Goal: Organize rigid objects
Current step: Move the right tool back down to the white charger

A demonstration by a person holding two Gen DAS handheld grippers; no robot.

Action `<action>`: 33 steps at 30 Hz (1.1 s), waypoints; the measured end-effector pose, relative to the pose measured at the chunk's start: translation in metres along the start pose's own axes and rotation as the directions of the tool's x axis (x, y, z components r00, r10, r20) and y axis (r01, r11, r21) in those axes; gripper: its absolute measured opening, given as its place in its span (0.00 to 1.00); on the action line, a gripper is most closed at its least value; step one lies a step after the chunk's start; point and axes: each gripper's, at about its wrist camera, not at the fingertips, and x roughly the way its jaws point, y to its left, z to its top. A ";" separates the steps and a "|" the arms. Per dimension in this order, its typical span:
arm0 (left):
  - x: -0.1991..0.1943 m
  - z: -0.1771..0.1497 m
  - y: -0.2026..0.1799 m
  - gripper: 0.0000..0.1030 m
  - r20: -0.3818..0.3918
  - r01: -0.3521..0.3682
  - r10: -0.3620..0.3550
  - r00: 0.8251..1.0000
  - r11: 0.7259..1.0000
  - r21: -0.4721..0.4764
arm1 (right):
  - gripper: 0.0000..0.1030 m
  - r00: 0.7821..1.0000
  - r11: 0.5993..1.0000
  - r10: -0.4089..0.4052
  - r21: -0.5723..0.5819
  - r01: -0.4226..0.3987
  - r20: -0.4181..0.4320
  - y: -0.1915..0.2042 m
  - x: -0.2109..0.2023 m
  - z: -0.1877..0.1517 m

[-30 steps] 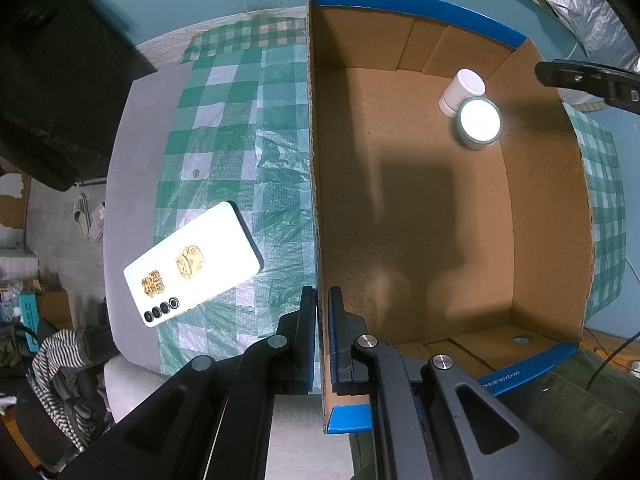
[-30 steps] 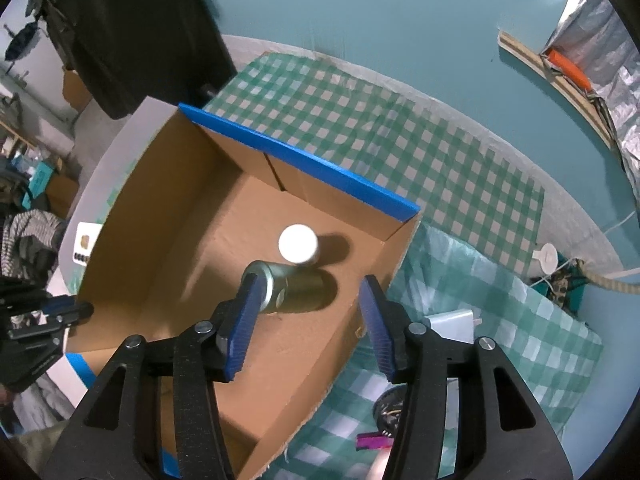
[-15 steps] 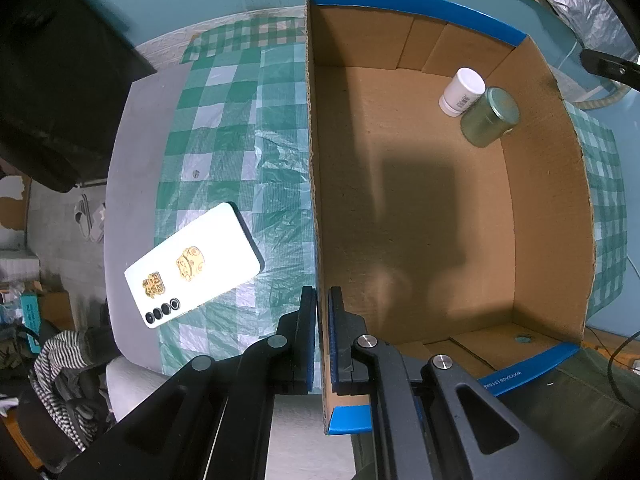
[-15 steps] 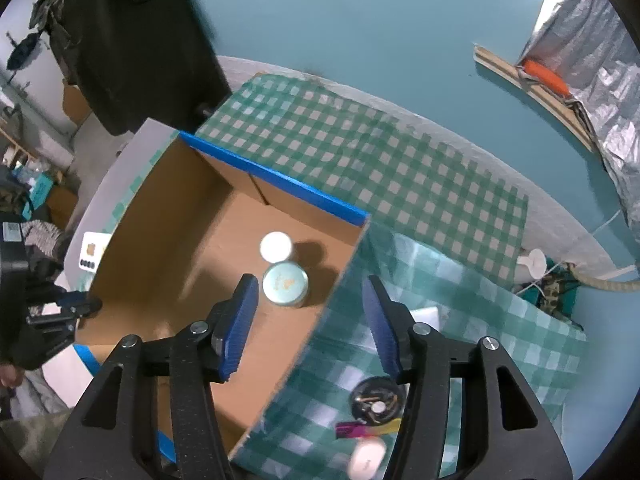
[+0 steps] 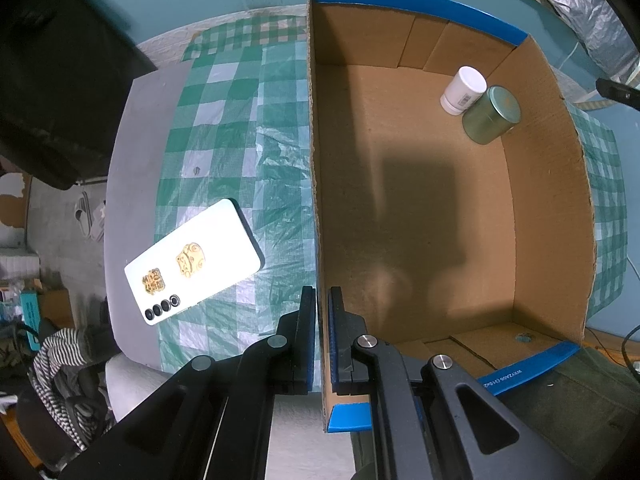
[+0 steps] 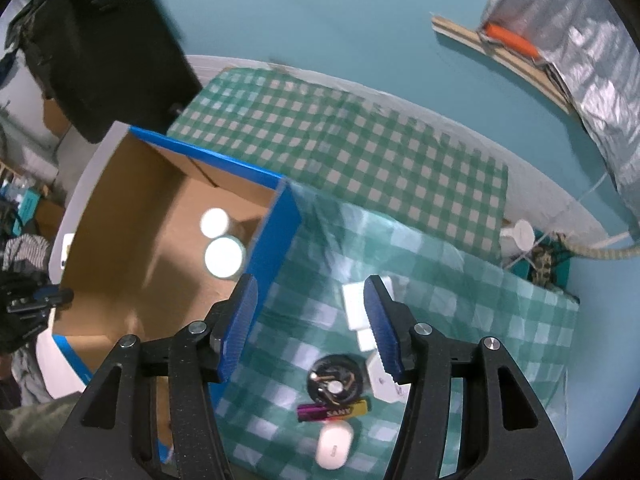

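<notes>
Your right wrist view is smeared by motion, so the small things on the checked tablecloth are hard to read: one black round object, one purple-and-yellow bar touching its near edge, one white oval piece nearer still, and what look like two or three white blocks partly hidden behind your right finger. The right gripper hangs above that cloth with its blue pads wide apart and nothing between them.

In the left wrist view your left gripper is pinched on the near side wall of the cardboard box, one pad outside and one inside. The box's near corner is cut off behind the gripper body.

Inside the box you have two things, both in the far right corner: one white bottle and one green tin, touching each other. Outside, one white phone lies face down on the cloth, left of the box.
</notes>
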 end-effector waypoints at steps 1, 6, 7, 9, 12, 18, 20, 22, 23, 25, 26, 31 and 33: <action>0.000 0.000 0.000 0.05 0.000 0.000 0.000 1.000 1.000 0.000 | 0.54 1.000 1.000 0.001 0.012 -0.001 -0.007 -0.005 0.002 -0.002; 0.000 0.000 0.000 0.05 0.000 -0.002 0.002 1.000 1.000 0.001 | 0.54 0.999 0.998 0.022 0.058 -0.020 -0.031 -0.028 0.014 -0.011; 0.000 0.000 0.000 0.05 0.000 -0.002 0.002 1.000 1.000 0.002 | 0.54 0.999 0.998 0.015 0.055 -0.013 -0.037 -0.030 0.018 -0.013; 0.000 0.000 0.000 0.05 0.000 -0.002 0.002 1.000 1.000 0.001 | 0.54 0.999 0.999 0.009 0.045 -0.007 -0.043 -0.035 0.024 -0.017; 0.000 0.000 0.000 0.05 -0.003 -0.002 0.002 1.000 1.000 -0.001 | 0.54 0.998 1.000 0.005 0.021 -0.004 -0.057 -0.041 0.037 -0.023; -0.001 0.000 0.000 0.05 -0.004 -0.005 0.005 1.000 1.000 -0.009 | 0.54 0.994 0.999 -0.023 -0.045 0.018 -0.105 -0.045 0.062 -0.032; 0.000 0.000 0.000 0.05 -0.005 -0.005 0.005 1.000 1.000 -0.012 | 0.54 0.993 0.998 -0.026 -0.061 0.019 -0.116 -0.044 0.069 -0.033; -0.001 -0.001 0.000 0.05 -0.007 -0.006 0.006 1.000 1.000 -0.015 | 0.54 0.991 0.997 -0.036 -0.072 0.028 -0.125 -0.045 0.076 -0.034; 0.000 -0.001 -0.001 0.05 -0.007 -0.007 0.007 1.000 1.000 -0.015 | 0.54 0.990 0.997 -0.038 -0.074 0.029 -0.133 -0.045 0.080 -0.034; 0.000 -0.001 -0.001 0.05 -0.009 -0.008 0.008 1.000 1.000 -0.016 | 0.54 0.989 0.997 -0.034 -0.078 0.023 -0.147 -0.046 0.087 -0.033; 0.000 0.000 -0.001 0.05 -0.010 -0.009 0.009 1.000 1.000 -0.017 | 0.54 0.987 0.996 -0.035 -0.085 0.022 -0.155 -0.045 0.091 -0.033; 0.001 -0.001 -0.001 0.05 -0.012 -0.010 0.010 1.000 1.000 -0.024 | 0.54 0.980 0.992 -0.050 -0.120 0.028 -0.191 -0.042 0.108 -0.032; 0.002 0.000 -0.001 0.05 -0.015 -0.012 0.012 1.000 1.000 -0.027 | 0.56 0.978 0.991 -0.063 -0.129 0.038 -0.197 -0.042 0.113 -0.032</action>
